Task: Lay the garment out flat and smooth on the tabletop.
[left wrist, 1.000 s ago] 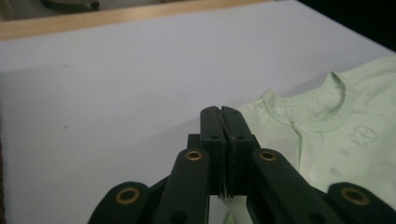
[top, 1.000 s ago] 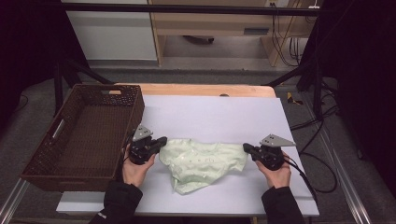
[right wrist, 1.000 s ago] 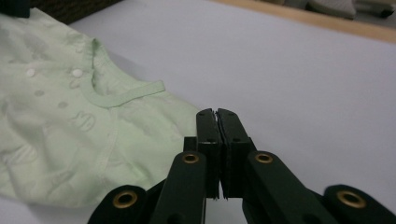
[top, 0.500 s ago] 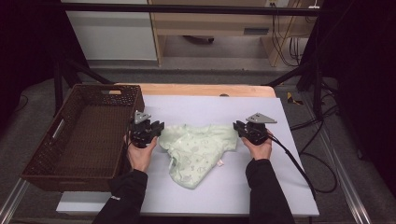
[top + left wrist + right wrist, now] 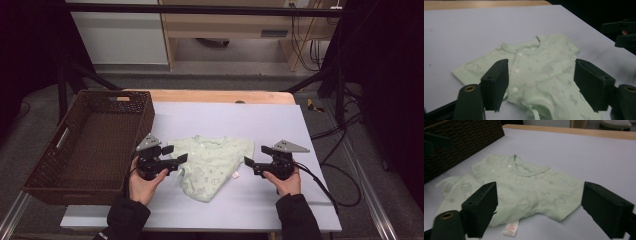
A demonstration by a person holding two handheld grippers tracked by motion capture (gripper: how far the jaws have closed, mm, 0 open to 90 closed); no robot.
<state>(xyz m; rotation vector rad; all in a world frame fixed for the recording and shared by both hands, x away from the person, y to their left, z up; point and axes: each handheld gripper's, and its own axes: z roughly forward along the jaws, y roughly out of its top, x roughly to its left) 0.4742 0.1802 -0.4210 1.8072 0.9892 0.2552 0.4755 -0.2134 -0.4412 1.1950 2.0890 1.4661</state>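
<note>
A pale green baby shirt (image 5: 212, 162) with white snaps lies spread flat on the light table, neckline toward the far side. My left gripper (image 5: 175, 153) stands open at the shirt's left edge, and its jaws have just been opening with nothing pinched. My right gripper (image 5: 256, 156) is open just off the shirt's right sleeve, its jaws likewise just opened and empty. In the left gripper view the shirt (image 5: 544, 72) lies ahead of my open left gripper (image 5: 540, 75). In the right gripper view the shirt (image 5: 529, 187) and its white label lie past my open right gripper (image 5: 539, 202).
A dark brown wicker basket (image 5: 145, 115) with nothing in it stands at the table's left, close to my left hand. A wooden strip (image 5: 215, 96) runs along the table's far edge. Cables trail off the right side by a dark stand.
Both grippers, shut on the bunched shirt a second ago, carried it away from the person, spread it out, let go and drew back. The shirt now lies flat.
</note>
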